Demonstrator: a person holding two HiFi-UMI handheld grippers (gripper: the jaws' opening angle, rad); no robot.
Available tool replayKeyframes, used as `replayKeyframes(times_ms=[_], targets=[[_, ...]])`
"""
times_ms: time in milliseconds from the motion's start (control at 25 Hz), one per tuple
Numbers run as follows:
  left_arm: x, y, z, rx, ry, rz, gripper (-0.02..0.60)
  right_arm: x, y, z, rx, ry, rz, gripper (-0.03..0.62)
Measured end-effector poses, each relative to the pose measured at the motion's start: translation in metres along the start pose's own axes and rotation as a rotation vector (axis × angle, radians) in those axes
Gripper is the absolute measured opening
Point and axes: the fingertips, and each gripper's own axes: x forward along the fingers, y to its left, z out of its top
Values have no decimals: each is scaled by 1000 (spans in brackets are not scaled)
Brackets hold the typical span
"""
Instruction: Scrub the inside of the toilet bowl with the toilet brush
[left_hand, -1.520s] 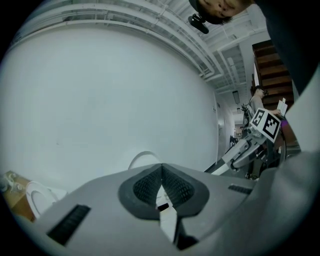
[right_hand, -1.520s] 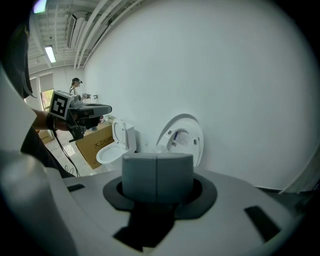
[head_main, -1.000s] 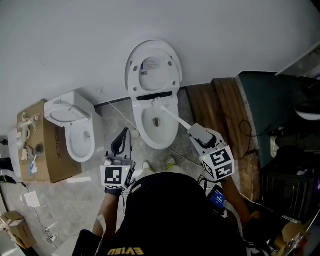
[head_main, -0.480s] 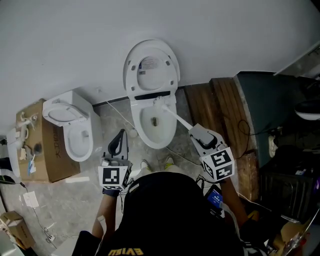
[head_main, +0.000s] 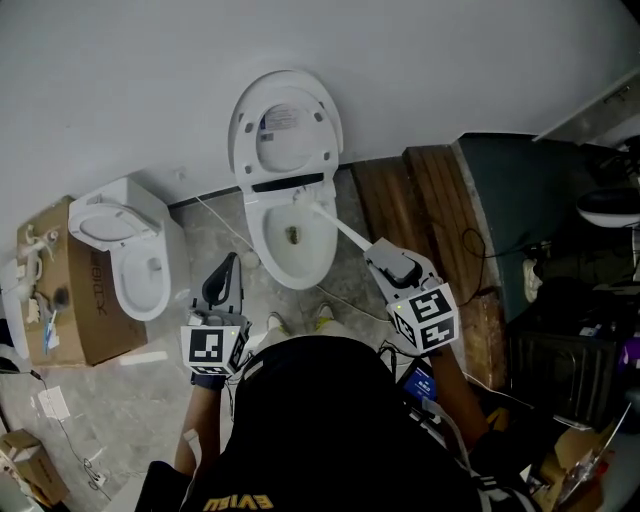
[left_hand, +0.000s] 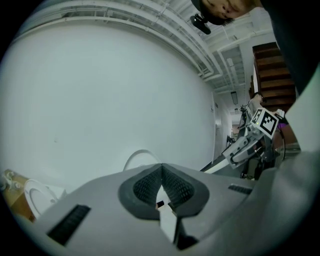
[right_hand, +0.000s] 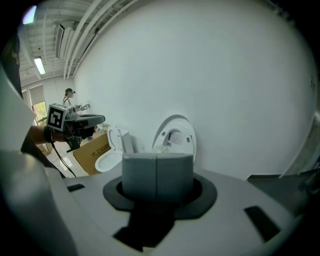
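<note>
The white toilet (head_main: 270, 262) stands against the wall with its lid (head_main: 285, 125) raised; the lid (right_hand: 175, 137) also shows in the right gripper view. My right gripper (head_main: 378, 255) (right_hand: 157, 162) is shut on the white handle of the toilet brush (head_main: 340, 230). The brush head (head_main: 305, 204) sits inside the bowl near its back rim, and only a pale bit of it (right_hand: 159, 148) peeks over the jaws. My left gripper (head_main: 226, 270) (left_hand: 161, 172) hangs to the left of the bowl over the floor, shut with nothing in it.
A second white toilet (head_main: 130, 262) stands to the left beside a cardboard box (head_main: 55, 300). Wooden planks (head_main: 420, 195) and a dark cabinet (head_main: 520, 200) lie to the right. A thin cable (head_main: 215, 220) runs along the floor. My feet (head_main: 325, 315) are just before the bowl.
The head view has drifted, so everything sits a little further left and up. The brush head stays at the back of the bowl. Both grippers keep their places relative to the toilet.
</note>
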Motion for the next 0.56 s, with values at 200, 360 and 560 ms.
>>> replayKeyframes(times_ms=[200, 360, 560], targets=[[0, -16, -10, 8, 16, -25, 11, -8, -5, -8, 20, 16, 14, 149], [-4, -15, -13, 5, 25, -40, 11, -9, -1, -11, 38, 24, 11, 149], [-3, -5, -13, 8, 47, -64, 11, 13, 4, 11, -28, 32, 75, 149]])
